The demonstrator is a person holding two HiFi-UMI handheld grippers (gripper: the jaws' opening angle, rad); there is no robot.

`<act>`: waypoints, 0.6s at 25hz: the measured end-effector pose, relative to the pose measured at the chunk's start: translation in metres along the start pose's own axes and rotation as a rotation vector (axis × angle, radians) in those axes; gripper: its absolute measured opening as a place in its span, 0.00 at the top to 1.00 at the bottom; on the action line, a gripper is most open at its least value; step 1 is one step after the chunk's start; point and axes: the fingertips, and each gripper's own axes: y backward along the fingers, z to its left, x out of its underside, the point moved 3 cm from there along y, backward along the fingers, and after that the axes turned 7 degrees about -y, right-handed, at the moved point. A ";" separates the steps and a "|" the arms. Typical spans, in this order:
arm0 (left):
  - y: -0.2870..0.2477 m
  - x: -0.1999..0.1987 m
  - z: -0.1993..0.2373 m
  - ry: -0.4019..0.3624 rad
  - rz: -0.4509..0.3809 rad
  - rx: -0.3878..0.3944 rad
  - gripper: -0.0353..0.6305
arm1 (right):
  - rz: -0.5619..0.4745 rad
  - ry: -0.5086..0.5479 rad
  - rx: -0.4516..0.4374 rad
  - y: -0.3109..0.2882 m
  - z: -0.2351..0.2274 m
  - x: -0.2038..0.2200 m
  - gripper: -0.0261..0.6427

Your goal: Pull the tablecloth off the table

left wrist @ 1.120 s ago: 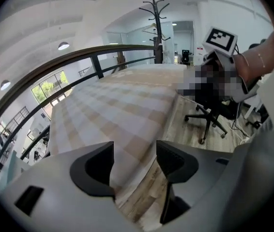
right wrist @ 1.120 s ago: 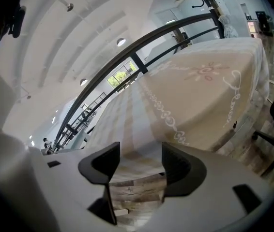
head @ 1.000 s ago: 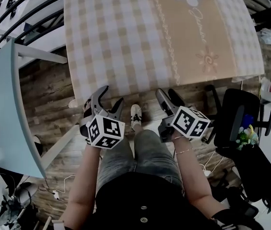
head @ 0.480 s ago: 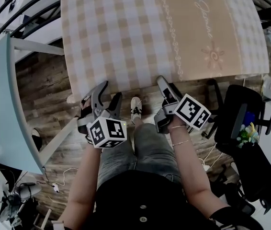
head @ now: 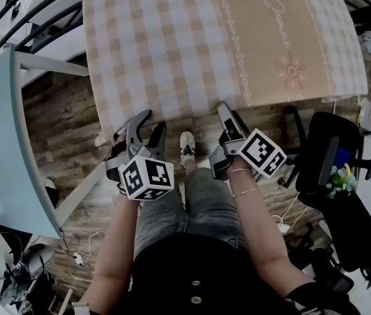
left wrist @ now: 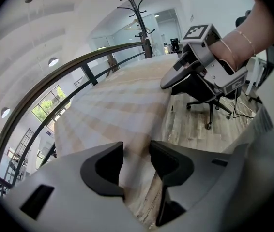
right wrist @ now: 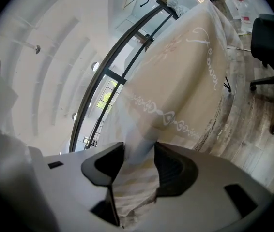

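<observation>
A beige and white checked tablecloth (head: 192, 38) with a flower band covers the table, its near hem hanging toward me. My left gripper (head: 151, 125) is at that hem left of the middle. In the left gripper view the left gripper (left wrist: 136, 153) is closing with the hanging cloth (left wrist: 113, 105) between its jaws, and a gap still shows. My right gripper (head: 230, 118) sits at the hem under the patterned band. In the right gripper view the right gripper (right wrist: 139, 161) is also closing, with gathered folds of the cloth (right wrist: 175, 81) between its jaws.
A pale blue table (head: 2, 143) stands close on the left and a black office chair (head: 333, 163) on the right. Black railings (head: 21, 18) run at the far left. Below the hem are the wooden floor, the person's legs and one shoe (head: 186, 151).
Both grippers have moved forward to the cloth's near hem, which now lies between each pair of jaws. Both pairs of jaws have narrowed.
</observation>
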 end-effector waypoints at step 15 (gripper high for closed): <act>0.005 -0.005 0.012 0.027 -0.057 0.156 0.91 | -0.057 0.077 -0.034 0.009 0.027 0.002 0.92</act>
